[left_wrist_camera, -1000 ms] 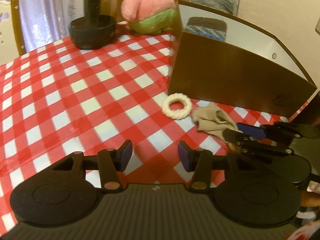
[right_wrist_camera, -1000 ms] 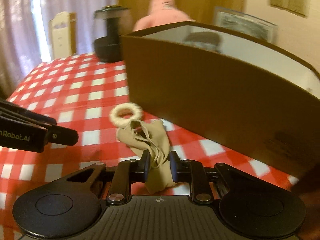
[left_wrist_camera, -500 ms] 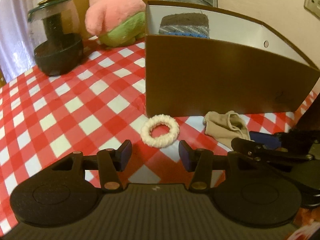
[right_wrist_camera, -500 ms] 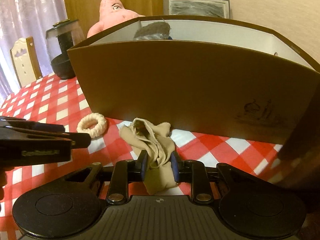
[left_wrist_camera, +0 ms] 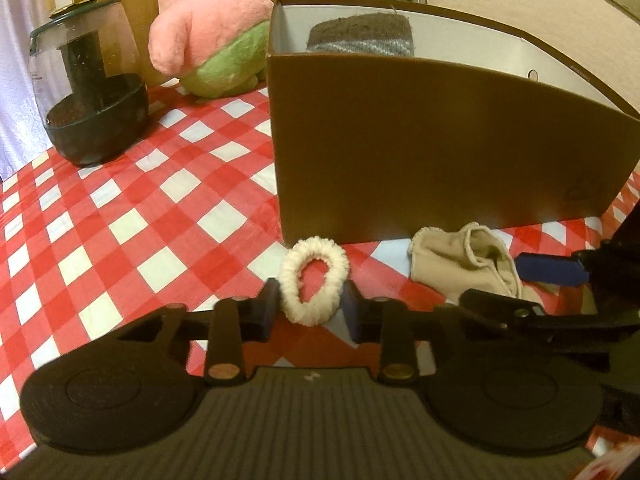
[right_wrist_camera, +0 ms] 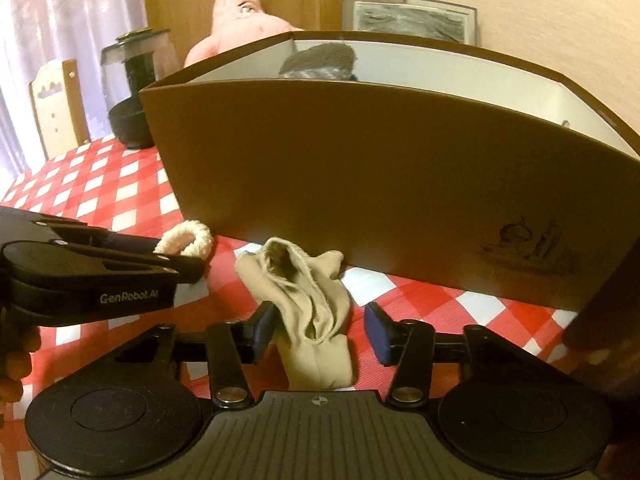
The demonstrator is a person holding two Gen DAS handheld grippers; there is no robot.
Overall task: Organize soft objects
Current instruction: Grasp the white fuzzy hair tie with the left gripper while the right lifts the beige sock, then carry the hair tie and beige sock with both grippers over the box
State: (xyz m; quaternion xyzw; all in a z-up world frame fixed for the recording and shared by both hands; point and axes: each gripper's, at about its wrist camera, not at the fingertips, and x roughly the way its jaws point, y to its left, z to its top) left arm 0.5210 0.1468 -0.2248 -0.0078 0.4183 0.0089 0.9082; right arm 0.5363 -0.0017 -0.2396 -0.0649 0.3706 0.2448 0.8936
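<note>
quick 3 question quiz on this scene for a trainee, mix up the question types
1. True or false: the left gripper has its pads on the cream scrunchie.
2. Which lies between the right gripper's open jaws? A) beige sock B) pink plush C) glass jar
3. Fill in: a grey knitted item sits inside the brown ____.

Key: 1 true; 2 A; 3 box
</note>
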